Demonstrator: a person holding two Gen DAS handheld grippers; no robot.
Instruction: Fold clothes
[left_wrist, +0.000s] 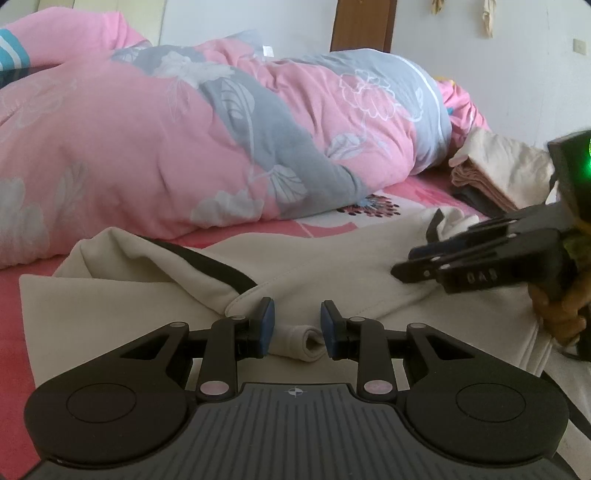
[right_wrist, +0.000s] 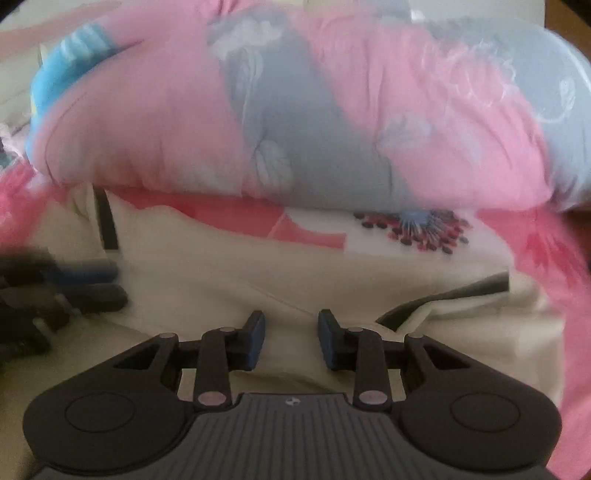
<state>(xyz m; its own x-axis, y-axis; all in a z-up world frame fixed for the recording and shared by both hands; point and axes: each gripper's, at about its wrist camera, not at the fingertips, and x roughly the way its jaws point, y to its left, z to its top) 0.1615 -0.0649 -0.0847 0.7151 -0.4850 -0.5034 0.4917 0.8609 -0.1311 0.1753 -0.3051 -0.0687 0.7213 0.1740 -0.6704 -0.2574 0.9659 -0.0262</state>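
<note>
We see a cream garment (left_wrist: 332, 258) spread flat on a pink floral bedsheet (left_wrist: 417, 192), in front of a rumpled pink and grey quilt (left_wrist: 184, 140); our left gripper (left_wrist: 297, 328) rests low over its near edge, jaws parted, a small rolled fold of the cloth lying between the pads, not pinched; our right gripper (right_wrist: 291, 341) hovers over the garment's right part, jaws apart and empty; a folded stack of clothes (left_wrist: 491, 170) sits beyond on the right.

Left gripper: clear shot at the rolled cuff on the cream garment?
Probably yes. The cuff already lies between the left gripper's open fingers, nothing covering it; the right gripper is off to the side.
</note>
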